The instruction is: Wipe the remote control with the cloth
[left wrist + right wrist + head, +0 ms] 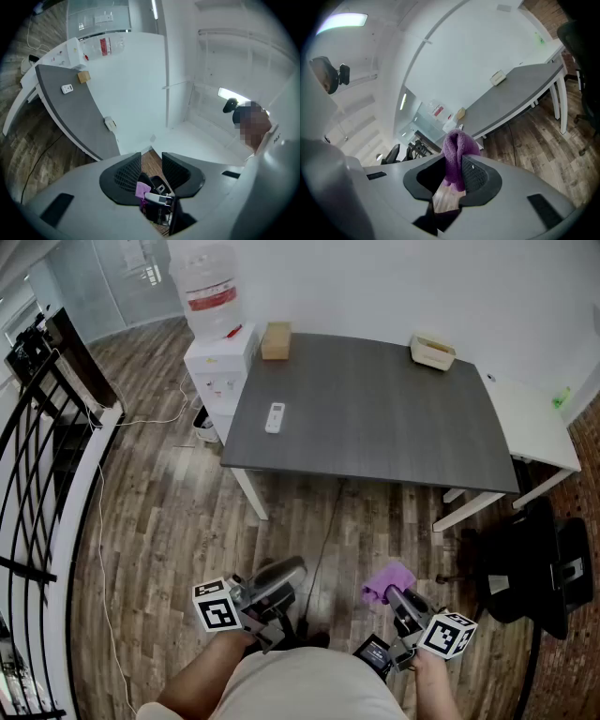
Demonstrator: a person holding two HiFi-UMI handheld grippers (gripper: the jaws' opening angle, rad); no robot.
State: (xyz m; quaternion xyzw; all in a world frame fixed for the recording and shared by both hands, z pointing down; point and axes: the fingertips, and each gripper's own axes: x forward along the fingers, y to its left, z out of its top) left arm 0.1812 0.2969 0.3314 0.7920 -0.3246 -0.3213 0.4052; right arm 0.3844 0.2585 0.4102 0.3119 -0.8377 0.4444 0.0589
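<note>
The white remote control (pixel 274 417) lies near the left end of the dark grey table (pixel 375 418), far ahead of both grippers; the left gripper view also shows the remote control (pixel 67 88) there. A purple cloth (pixel 386 580) bunches up out of my right gripper (pixel 398 601), which is shut on it; in the right gripper view the cloth (pixel 457 152) sticks up between the pads. My left gripper (pixel 289 576) hangs low at the left, over the wooden floor. Its jaws stand apart with nothing between them (pixel 151 161).
A cardboard box (pixel 276 340) and a beige tray (pixel 432 352) sit at the table's far edge. A water dispenser (pixel 220 334) stands left of the table, a white side table (pixel 534 427) to its right. A black office chair (pixel 539 568) is at the right. A cable (pixel 323 531) runs across the floor.
</note>
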